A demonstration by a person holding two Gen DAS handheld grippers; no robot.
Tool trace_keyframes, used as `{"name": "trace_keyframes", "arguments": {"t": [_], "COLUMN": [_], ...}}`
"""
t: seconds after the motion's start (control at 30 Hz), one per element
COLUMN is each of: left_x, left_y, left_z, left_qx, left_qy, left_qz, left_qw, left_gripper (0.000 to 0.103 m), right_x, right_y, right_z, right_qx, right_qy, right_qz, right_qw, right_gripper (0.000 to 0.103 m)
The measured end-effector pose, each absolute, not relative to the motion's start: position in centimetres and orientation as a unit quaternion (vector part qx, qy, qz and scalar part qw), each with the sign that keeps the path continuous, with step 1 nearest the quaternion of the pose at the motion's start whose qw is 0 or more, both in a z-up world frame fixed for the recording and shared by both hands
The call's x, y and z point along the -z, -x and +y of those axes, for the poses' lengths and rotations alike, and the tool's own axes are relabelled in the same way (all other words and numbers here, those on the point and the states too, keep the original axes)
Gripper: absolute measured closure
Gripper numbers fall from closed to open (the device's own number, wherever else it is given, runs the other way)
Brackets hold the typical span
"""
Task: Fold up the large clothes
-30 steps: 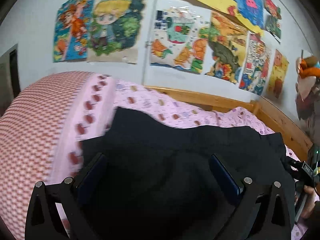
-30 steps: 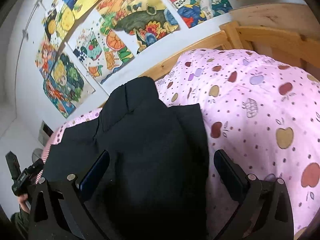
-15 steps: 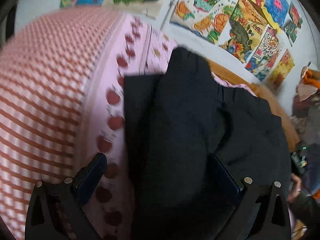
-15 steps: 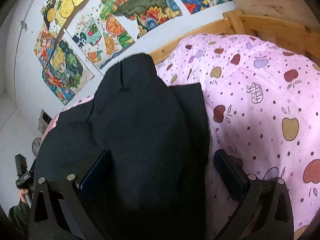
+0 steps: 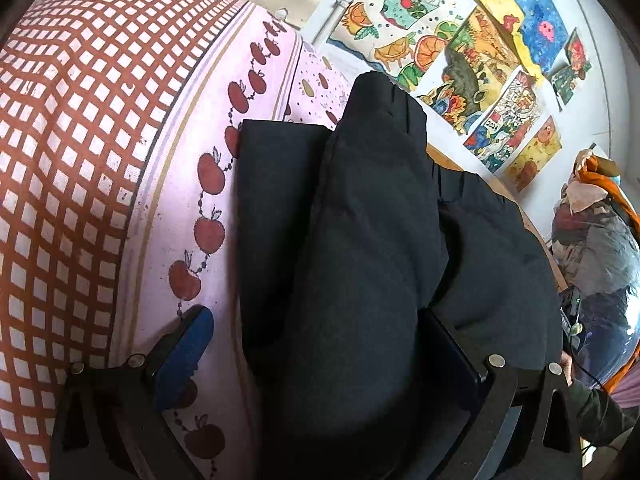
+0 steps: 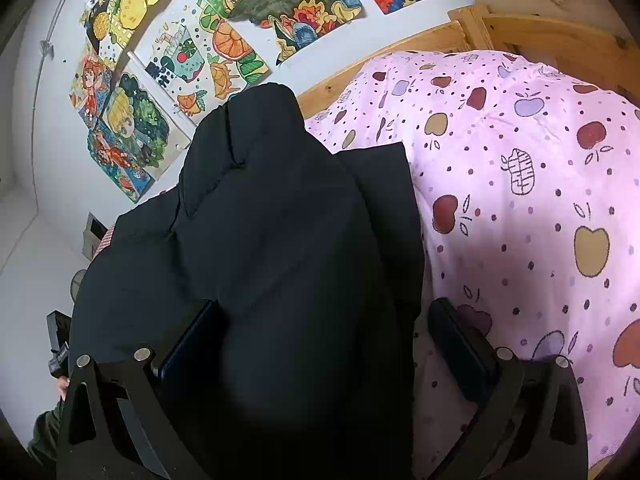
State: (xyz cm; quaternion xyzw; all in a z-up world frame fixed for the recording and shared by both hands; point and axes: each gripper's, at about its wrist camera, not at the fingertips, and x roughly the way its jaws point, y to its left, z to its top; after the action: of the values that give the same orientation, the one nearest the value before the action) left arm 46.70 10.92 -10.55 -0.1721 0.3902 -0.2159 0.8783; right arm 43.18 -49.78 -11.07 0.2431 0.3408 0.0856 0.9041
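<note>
Between both wide-open grippers, left gripper [image 5: 316, 354] and right gripper [image 6: 324, 344], my black garment [image 5: 360, 240] runs lengthwise away; probably ungripped.

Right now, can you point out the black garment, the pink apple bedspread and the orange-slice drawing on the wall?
Black garment [image 6: 288, 240]: right wrist view, on its raised middle fold.
Pink apple bedspread [image 6: 520, 208]: right wrist view, on bare fabric right of the garment.
Orange-slice drawing [image 5: 404, 36]: left wrist view, near the paper's middle.

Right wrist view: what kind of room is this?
Most likely a child's bedroom: a wooden bed frame, a pink apple-print quilt with the black garment on it, and cartoon drawings taped across the wall.
</note>
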Motion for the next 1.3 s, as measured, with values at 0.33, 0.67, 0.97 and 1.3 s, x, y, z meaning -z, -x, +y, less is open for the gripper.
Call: {"name": "trace_keyframes", "arguments": {"t": [0.33,0.67,0.97,1.3], "left_x": [10.3,9.0,6.6,2.3], "left_y": [-47.9,-48.1,-47.1,-43.6], "left_z": [10.7,8.9,6.2,2.0], "left_qx": [0.233,0.22,0.175,0.144], "left_qy": [0.175,0.162,0.115,0.016], "left_qz": [0.432,0.448,0.451,0.433], "left_qw": [0.854,0.851,0.867,0.89], "left_gripper": [0.0,0.013,0.048,0.079], "right_x": [11.5,11.1,10.4,9.9], "right_y": [-44.0,-44.8,-43.9,-42.6], "right_z": [-50.5,-48.7,-47.4,-47.7], "right_qx": [-0.111,-0.159,-0.155,-0.179], "right_qy": [-0.253,-0.21,-0.207,-0.266], "right_qz": [0.37,0.431,0.431,0.415], "right_qw": [0.887,0.863,0.865,0.852], "right_gripper": [0.001,0.001,0.023,0.074]}}
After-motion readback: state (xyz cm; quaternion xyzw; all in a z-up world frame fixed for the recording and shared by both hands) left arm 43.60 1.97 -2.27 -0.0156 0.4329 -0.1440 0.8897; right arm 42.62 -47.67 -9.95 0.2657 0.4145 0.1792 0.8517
